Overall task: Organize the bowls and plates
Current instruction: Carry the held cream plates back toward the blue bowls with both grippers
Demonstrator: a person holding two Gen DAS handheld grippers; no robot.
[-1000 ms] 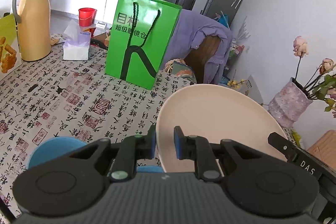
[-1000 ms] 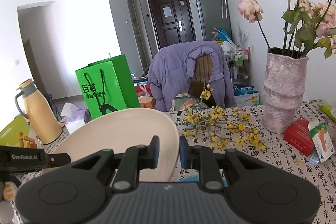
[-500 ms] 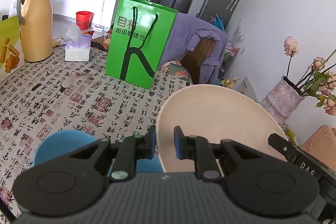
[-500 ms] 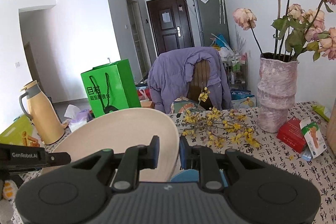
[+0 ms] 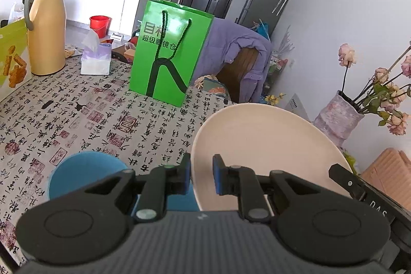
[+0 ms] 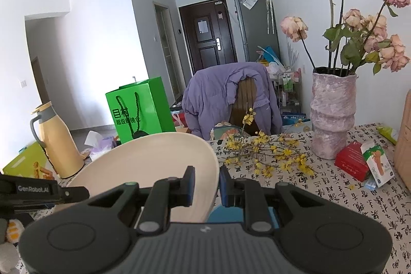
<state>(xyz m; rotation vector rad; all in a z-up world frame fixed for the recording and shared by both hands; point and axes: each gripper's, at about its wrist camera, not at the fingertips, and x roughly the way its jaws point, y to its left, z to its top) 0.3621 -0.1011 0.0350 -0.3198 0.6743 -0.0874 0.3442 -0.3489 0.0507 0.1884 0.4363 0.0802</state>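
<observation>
Gripping opposite edges, the left gripper and the right gripper are each clamped on the rim of the round cream-coloured plate, holding it raised and tilted above the table covered in a calligraphy-print cloth. A round blue bowl sits on the cloth just below and left of the plate. Farther off stand a green paper gift bag, a tan thermos jug and a pink textured vase of dried roses.
</observation>
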